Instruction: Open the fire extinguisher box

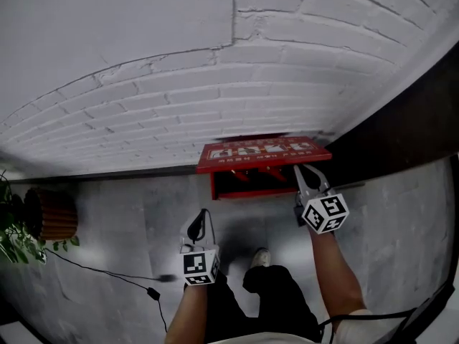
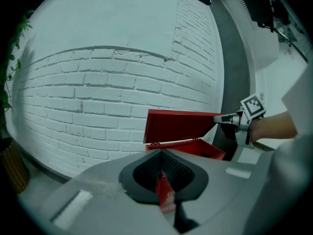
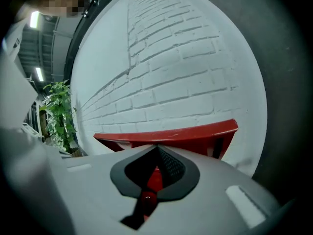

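Two handheld grippers, both clenched on nothing: right gripper (image 1: 299, 170) touches the right corner of the single raised lid (image 1: 262, 152) on one smooth red rectangular fire extinguisher box (image 1: 247, 186), set on grey floor (image 1: 107, 228) against the white-painted brick wall (image 1: 215, 84); left gripper (image 1: 202, 215) hangs nearer, apart. One ribbed-pot plant (image 1: 44, 217) stands left.

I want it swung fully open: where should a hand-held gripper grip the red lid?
Grip the lid by its thin front lip, from the front. It hinges at the wall side and is tilted up, so that edge stands clear of the box.
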Motion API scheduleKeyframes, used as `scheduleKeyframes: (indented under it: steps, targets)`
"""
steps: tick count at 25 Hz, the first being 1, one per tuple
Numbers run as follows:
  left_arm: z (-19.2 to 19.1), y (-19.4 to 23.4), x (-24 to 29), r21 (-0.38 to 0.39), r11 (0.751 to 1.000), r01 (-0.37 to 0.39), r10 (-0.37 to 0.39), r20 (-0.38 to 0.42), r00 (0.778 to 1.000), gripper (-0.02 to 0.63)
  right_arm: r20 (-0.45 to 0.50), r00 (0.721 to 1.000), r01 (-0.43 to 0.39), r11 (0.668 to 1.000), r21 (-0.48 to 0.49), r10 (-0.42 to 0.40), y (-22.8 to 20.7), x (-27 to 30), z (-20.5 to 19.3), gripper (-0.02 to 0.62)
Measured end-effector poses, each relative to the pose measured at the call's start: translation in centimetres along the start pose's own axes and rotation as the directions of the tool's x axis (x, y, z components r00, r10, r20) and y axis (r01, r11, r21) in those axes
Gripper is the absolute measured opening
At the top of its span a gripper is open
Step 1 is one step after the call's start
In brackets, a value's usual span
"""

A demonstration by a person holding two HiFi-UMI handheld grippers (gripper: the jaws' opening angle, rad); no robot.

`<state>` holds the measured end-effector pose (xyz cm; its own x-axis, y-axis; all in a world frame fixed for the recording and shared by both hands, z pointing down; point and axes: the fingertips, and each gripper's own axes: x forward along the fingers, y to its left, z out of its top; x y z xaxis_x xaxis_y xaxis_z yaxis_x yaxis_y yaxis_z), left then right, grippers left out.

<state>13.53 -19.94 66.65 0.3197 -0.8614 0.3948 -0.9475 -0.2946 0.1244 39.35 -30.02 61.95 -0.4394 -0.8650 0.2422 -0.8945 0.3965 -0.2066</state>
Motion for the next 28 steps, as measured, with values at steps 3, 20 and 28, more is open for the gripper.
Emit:
scheduleKeyframes:
  steps: [3,20,28]
  targets:
    - [0.4,0.1,-0.6,0.002,1.0,-0.002,0.002,0.003,1.0,0.006,0.026,1.0,0.009,1.0,0.011,-0.009,-0.5,1.2,1.5,0.002]
    - [3.3,1.2,-2.7,-0.042,0.998,-0.038,0.041,0.055,0.998,0.006,0.087,0.996,0.018,0.999,0.032,-0.021,-4.0,8.2,7.1,0.002]
    - [3.8,2.1,-2.8,-0.053,0.996,-0.072,0.075,0.067,0.995,0.006,0.071,0.997,0.029,0.998,0.049,-0.033,-5.4,10.0,7.1,0.002]
